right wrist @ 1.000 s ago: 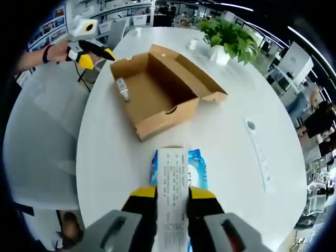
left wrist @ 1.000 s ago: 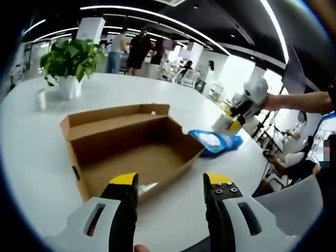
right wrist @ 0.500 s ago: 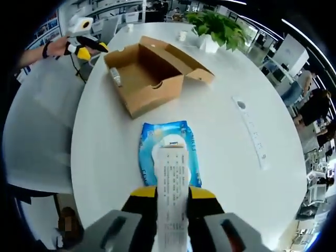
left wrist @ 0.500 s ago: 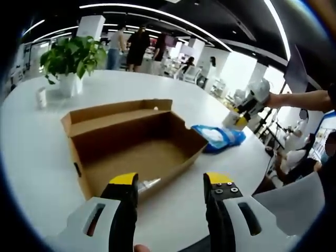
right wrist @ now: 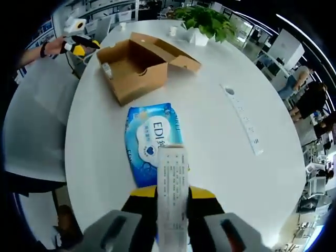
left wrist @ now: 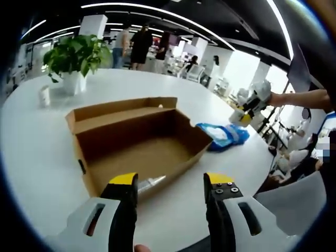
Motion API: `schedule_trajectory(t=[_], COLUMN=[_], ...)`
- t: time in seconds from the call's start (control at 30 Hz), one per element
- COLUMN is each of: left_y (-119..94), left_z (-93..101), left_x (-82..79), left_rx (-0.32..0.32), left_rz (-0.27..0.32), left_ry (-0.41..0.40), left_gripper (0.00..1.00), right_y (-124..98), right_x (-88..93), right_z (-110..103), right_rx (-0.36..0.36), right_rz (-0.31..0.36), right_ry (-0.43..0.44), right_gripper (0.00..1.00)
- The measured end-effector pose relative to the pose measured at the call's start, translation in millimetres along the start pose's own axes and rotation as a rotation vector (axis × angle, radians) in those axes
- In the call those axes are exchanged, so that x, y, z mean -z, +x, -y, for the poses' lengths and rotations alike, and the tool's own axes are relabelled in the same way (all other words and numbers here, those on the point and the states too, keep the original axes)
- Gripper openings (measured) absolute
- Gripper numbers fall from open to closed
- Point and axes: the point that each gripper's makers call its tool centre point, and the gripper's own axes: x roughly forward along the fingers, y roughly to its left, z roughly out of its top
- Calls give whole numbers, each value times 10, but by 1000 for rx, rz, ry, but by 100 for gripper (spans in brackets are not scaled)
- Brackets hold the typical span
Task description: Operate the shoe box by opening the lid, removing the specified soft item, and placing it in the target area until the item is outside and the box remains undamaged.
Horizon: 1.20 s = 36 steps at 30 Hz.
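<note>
Right gripper (right wrist: 171, 193): yellow-tipped jaws closed narrow on a long white printed label (right wrist: 172, 189). It also shows far off in the left gripper view (left wrist: 244, 113), held by a bare forearm above the table edge.
Label: a stiff paper strip covered in small dark print, too fine to read; its far end lies over the near end of the wipes pack (right wrist: 151, 140).
Wipes pack: soft, glossy blue plastic, flat and oblong, with a white panel on top reading "EDI" plus a small blue heart mark. It lies on the white table (right wrist: 220, 152), outside the box and well apart from it. In the left gripper view it sits just past the box's right corner (left wrist: 224, 135).
Left gripper (left wrist: 170, 191): jaws spread wide, black with yellow tips, holding nothing, hanging just short of the near wall of the box (left wrist: 131, 139).
Box: plain brown corrugated cardboard, rectangular, lid folded back flat behind it, a small notch cut in one end wall. It stands open on the table (right wrist: 135, 60).
Inside the box: a small clear tube-like thing (left wrist: 151, 184) lies on the floor against the near wall; I cannot tell what it is.
Table: smooth, round-edged, white.
Power strip (right wrist: 240, 118): long, white, flat on the table to the right of the pack.
Plant (left wrist: 73, 55): leafy green, in a white pot beyond the box (right wrist: 202, 21).
Cup (left wrist: 44, 95): small, white, beside the plant.
Room: open office, strip lights overhead, people (left wrist: 134, 44) standing in the background.
</note>
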Motion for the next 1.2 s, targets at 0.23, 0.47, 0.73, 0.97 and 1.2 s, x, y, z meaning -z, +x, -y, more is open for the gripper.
schedule_trajectory(t=[0.23,0.47,0.73,0.97,1.2], left_y=[9,-5,-29,-34,-39], left_z=[-28,-62,-117,-137,-186], left_x=[28,18,41,43,45], left_rx=[-6,-15,-37,-44,-54], left_rz=[-10,-2,-7,-9,-12], left_ry=[4,0,-6,-4,-1], left_gripper=[51,52,52,52,52], right_y=[8,30,84,178,289], right_x=[71,122,134,156,191], right_z=[184,375,488,573,613], right_rx=[5,10,14,15,15], right_rz=[-15,-28,-40,-51,-56], right_ry=[-7,-19,-45,-77,-84], right_gripper=[17,17,17,17,17])
